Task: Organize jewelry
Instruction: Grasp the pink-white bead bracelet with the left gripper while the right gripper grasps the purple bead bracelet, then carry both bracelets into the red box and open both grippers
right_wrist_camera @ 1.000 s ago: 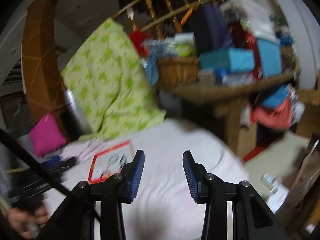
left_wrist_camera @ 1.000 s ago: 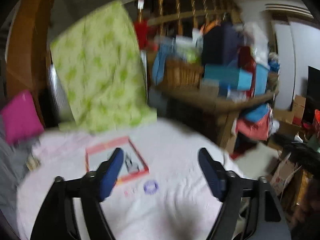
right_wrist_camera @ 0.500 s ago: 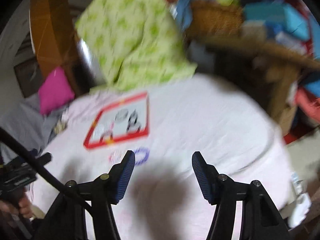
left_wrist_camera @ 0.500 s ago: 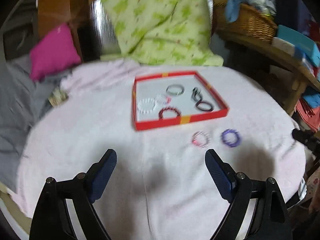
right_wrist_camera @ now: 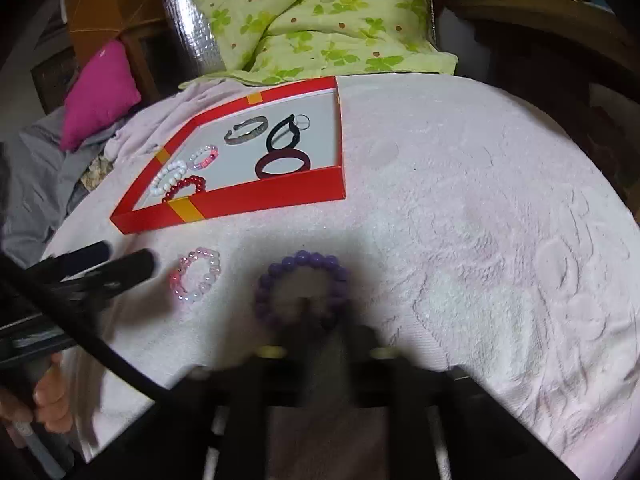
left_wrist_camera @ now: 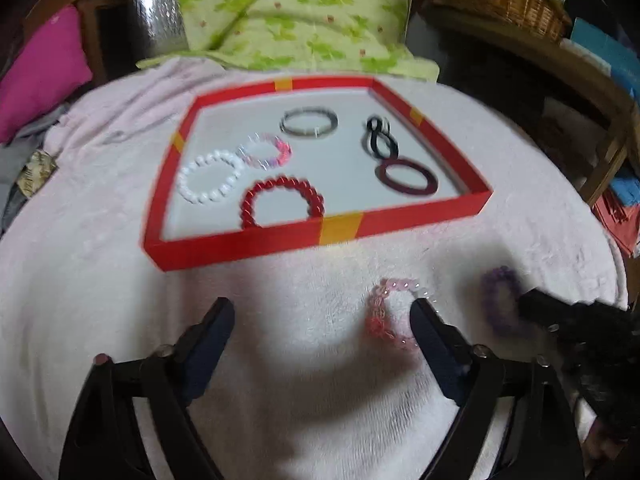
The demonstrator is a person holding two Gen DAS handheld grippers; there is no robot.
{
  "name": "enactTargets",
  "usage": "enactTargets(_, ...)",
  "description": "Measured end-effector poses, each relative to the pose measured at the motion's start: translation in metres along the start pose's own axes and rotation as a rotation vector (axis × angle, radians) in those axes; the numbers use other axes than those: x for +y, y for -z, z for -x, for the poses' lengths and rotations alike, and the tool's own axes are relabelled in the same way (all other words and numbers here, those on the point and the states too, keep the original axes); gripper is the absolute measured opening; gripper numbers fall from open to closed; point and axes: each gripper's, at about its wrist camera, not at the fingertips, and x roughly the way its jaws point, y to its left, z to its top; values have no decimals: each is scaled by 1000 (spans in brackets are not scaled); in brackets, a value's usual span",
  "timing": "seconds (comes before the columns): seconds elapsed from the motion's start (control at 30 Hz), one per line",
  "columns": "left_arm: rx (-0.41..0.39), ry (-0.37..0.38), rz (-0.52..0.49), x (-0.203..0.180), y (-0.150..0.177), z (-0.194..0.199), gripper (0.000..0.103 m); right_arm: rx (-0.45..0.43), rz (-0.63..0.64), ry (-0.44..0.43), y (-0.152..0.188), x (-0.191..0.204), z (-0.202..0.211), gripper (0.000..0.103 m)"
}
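One red tray (left_wrist_camera: 256, 245) rests on the pink-covered desk (right_wrist_camera: 480, 220), holding six bracelets. Two more lie outside at its 6 o'clock: one pink bracelet (left_wrist_camera: 380, 312) and one purple bracelet (right_wrist_camera: 302, 284). Left gripper (left_wrist_camera: 320, 334): fingers apart, having just narrowed, beside the pink bracelet. Right gripper (right_wrist_camera: 320, 332): blurred fingers together at the purple bracelet's near edge; grip not confirmed.

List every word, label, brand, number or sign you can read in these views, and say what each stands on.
None can be read.
Red tray: plain red rim with yellow bands, no lettering.
Green floral cloth: leaf print only, no words.
Small patterned scrap at the left edge of the pink towel: may carry print, but too small and blurred to read.
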Motion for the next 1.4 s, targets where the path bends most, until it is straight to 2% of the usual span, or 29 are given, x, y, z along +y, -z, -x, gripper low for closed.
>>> enactTargets(0.03,27,34,-3,-2,0,-7,54,-1,-1,0,0,-1,1,9)
enactTargets(0.07,28,38,-14,-6,1,-10,54,0,-17,-11,0,-6,2,9)
enactTargets(0.1,6,29,-31,-9,1,-7,47,-6,-29,-12,-2,-9,3,9)
enactTargets(0.13,0,56,-62,-14,2,-6,29,-19,-41,-10,-3,-12,5,9)
enactTargets(0.2,-16,68,-93,-19,5,-4,14,-33,-63,-24,-5,-18,11,9)
enactTargets(0.3,-29,80,-93,-15,5,1,7,-54,-86,-44,-11,-20,28,9)
enactTargets(0.37,-59,115,-62,-8,1,12,7,-75,-101,-71,-14,-21,37,9)
enactTargets(0.6,-192,159,-39,22,-16,59,7,-145,-105,-129,-38,-10,65,9)
enactTargets(0.73,-221,204,6,50,-28,78,7,-169,-92,-173,-64,5,69,9)
enactTargets(0.87,-237,219,33,76,-57,81,7,-174,-75,-213,-102,24,57,9)
enactTargets(1.07,-207,233,9,89,-124,44,7,-138,-97,-243,-162,37,11,9)
enactTargets(1.2,-134,225,19,90,-162,-2,7,-92,-137,-256,-201,41,-32,9)
enactTargets(1.4,-53,165,45,101,-188,-57,7,-27,-194,-238,-242,44,-100,9)
